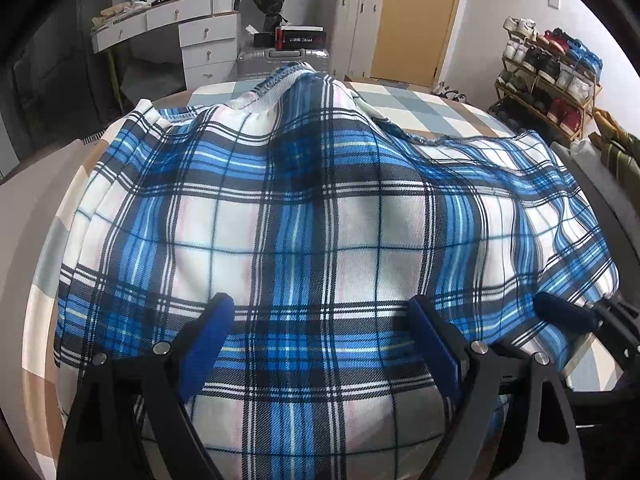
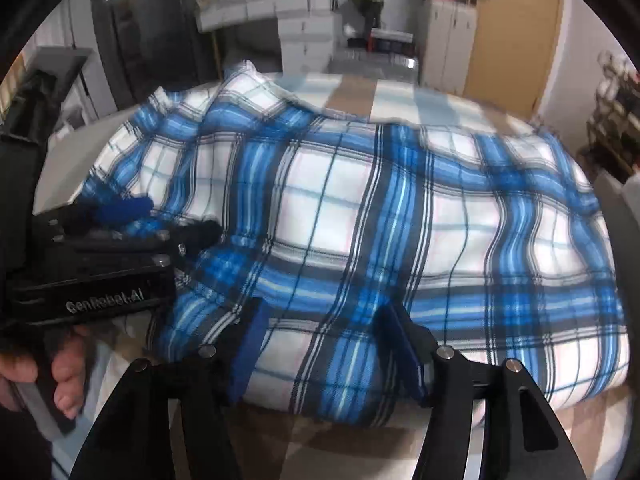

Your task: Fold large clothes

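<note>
Blurred plaid garment (image 2: 360,220), far edge hidden

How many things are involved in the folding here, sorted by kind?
Blue-and-white plaid fabric garment: 1
Black two-finger grippers with blue pads: 2, the left gripper and the right gripper, both open over the cloth
Checked bed cover underneath: 1
Total: 4
</note>
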{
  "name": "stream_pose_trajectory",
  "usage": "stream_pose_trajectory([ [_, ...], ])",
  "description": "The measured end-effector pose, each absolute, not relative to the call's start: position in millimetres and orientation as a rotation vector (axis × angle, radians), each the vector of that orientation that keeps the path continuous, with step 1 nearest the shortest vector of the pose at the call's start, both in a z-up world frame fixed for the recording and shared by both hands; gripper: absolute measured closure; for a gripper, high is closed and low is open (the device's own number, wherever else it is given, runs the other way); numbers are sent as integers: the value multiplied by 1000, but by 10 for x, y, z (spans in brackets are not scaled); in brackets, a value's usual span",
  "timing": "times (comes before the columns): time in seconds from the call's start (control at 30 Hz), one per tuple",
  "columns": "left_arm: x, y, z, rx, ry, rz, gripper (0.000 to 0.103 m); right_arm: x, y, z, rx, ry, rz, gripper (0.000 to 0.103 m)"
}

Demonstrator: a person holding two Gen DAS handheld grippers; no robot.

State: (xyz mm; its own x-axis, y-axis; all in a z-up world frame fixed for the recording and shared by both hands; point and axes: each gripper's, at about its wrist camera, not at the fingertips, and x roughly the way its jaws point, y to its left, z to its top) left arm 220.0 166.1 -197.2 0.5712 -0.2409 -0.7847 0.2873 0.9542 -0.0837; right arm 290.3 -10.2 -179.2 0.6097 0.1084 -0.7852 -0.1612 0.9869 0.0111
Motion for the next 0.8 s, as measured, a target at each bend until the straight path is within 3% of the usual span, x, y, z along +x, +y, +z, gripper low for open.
stream_pose_trajectory([
  [0.07,2209,1683,-1970,46,912,-314,18,2902,-106,-1733,-48,923,147,45],
  [0.27,2203,1696,-1974,45,912,-312,18,2662,-962,-1266,70,756,-95,43],
  [0.43,2204,1698,-1972,44,912,-313,18,2810,-1599,-1678,161,957,-227,46],
  [0.57,2202,1702,-1969,35,912,-317,18,2833,-1449,-1744,1,976,-277,47],
  [0.63,2204,1712,-1971,34,912,-319,18,2839,-1355,-1624,-15,971,-281,53],
  [0.8,2203,1708,-1970,35,912,-319,18,2696,-950,-1257,6,789,-83,50],
])
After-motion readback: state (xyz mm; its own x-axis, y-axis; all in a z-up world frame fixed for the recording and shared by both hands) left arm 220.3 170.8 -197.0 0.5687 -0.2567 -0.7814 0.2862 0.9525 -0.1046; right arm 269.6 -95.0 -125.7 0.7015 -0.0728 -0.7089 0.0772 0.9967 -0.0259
